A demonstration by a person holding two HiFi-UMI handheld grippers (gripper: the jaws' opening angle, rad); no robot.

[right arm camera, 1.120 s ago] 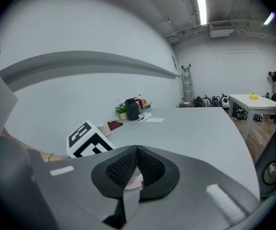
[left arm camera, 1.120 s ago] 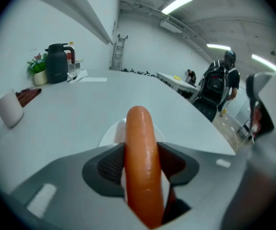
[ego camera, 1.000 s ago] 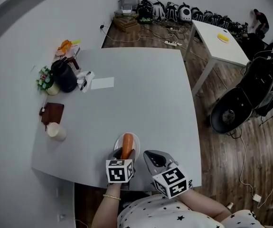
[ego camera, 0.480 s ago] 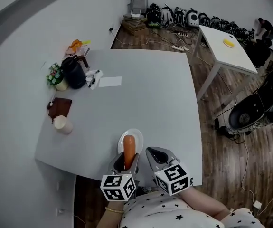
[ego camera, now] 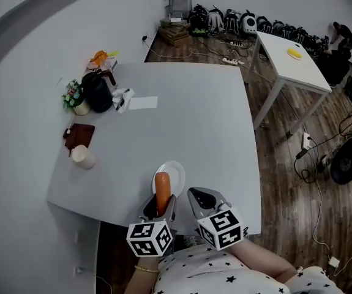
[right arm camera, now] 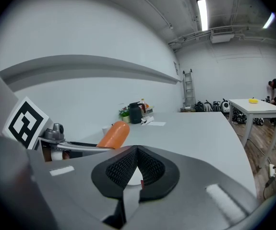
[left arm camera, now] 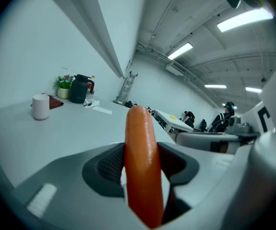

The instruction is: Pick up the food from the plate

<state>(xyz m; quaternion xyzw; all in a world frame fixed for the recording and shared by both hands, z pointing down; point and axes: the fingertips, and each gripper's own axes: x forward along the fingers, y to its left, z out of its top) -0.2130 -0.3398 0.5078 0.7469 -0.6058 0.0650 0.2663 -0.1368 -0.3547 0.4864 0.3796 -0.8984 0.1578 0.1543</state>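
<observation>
At the plate's (ego camera: 176,169) near rim, left gripper (ego camera: 161,208) clamps the sausage (ego camera: 162,187); right gripper (ego camera: 196,197) closed, empty; cup (ego camera: 82,157) well apart.

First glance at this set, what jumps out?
An orange sausage is clamped lengthwise in the left gripper, by the white plate at the table's near edge. Right beside it, the right gripper is shut on nothing. The only clutter is a black kettle and a white cup along the table's left side.

Near end of smooth orange sausage (ego camera: 162,187) hidden inside grey left gripper (ego camera: 159,204); round white plate (ego camera: 176,171) covered at its 7 o'clock part.
</observation>
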